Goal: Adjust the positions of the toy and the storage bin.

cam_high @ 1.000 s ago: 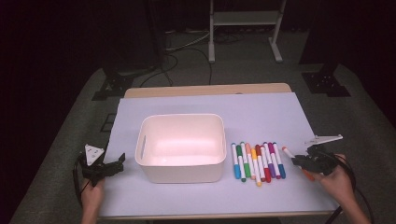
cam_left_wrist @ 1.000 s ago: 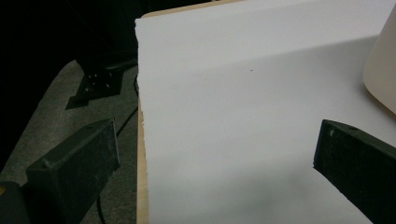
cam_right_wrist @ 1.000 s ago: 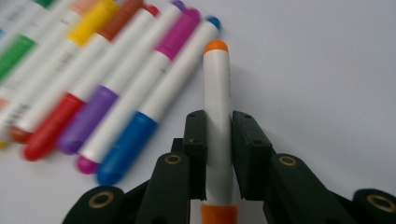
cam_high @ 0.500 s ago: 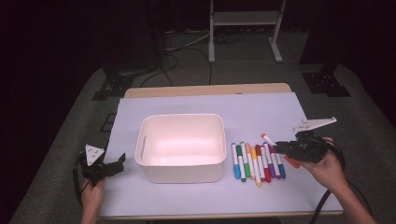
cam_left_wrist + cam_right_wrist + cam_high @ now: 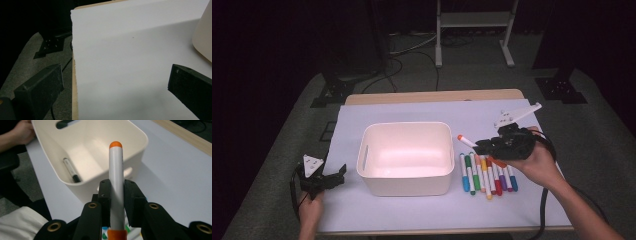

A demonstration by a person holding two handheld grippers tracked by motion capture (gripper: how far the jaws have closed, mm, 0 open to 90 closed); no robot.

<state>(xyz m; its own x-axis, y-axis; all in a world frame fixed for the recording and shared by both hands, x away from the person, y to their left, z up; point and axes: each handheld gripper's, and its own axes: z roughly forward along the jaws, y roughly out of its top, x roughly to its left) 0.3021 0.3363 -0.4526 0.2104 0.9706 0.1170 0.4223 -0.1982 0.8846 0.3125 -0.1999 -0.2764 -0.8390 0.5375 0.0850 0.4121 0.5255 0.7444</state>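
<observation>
Your right gripper (image 5: 478,145) pinches the white marker with orange cap (image 5: 116,177) beside the white plastic bin (image 5: 404,156); its own view reveals a black-capped marker (image 5: 70,170) inside. Your left gripper (image 5: 117,87) stands spread

From my station, the orange marker (image 5: 116,185) runs off the bottom edge of the right gripper view, its lower barrel hidden between the fingers (image 5: 105,195). In the high view, my right gripper (image 5: 482,146) covers the tops of several markers in the row (image 5: 486,175). The bin (image 5: 203,37) is cut by the left gripper view's right edge. The dark-tipped pen (image 5: 71,170) inside the bin is blurred; colour indeterminate.
</observation>
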